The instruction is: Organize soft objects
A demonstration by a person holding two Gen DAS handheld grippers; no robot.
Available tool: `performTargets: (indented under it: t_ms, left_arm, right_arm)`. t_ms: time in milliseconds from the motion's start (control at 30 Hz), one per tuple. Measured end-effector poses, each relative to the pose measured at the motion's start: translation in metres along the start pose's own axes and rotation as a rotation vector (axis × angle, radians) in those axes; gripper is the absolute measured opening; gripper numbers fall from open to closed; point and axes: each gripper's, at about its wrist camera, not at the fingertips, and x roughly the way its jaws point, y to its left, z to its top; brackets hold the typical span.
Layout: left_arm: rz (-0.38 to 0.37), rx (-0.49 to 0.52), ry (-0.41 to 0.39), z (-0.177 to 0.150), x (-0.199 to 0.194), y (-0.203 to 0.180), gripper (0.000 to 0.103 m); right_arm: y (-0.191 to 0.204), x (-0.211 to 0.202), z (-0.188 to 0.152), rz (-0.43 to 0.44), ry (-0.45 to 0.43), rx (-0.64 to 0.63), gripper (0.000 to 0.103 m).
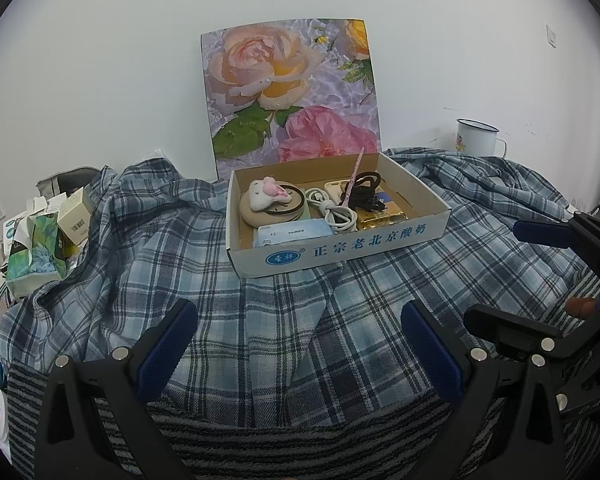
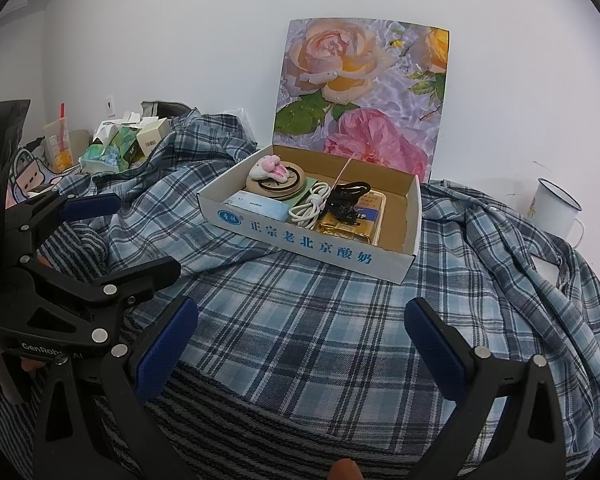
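Note:
A blue plaid shirt (image 1: 260, 312) lies spread and rumpled over the table, on top of a grey striped towel (image 1: 228, 436); both also show in the right wrist view, the shirt (image 2: 319, 320) and the towel (image 2: 236, 432). An open cardboard box (image 1: 339, 248) with a small plush toy (image 1: 268, 194), cables and other items sits on the shirt. My left gripper (image 1: 300, 340) is open and empty above the shirt's near part. My right gripper (image 2: 301, 340) is open and empty beside it, and it shows at the right edge of the left wrist view (image 1: 519, 272).
A floral board (image 1: 292, 92) leans on the wall behind the box. A white enamel mug (image 1: 477, 138) stands at the back right. A tissue pack (image 1: 36, 248) and small cartons crowd the left. A drink cup (image 2: 60, 144) stands far left.

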Motion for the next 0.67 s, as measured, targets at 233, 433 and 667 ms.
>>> performTargets:
  t_ms: [233,433,667]
  left_arm:
    - [0.002,0.000,-0.001,-0.0004,0.0001,-0.0010,0.103]
    - [0.002,0.001,-0.002,-0.0007,0.0000,0.0002,0.103]
    - [0.001,0.002,0.000,-0.0003,-0.0002,-0.0011,0.103]
  right_arm:
    - [0.0011,-0.0002,-0.0006,0.000,0.001,-0.001,0.103]
    - [0.0009,0.0003,-0.0003,0.000,0.001,0.000,0.103]
    - [0.0011,0.0003,-0.0003,0.000,0.002,0.000,0.103]
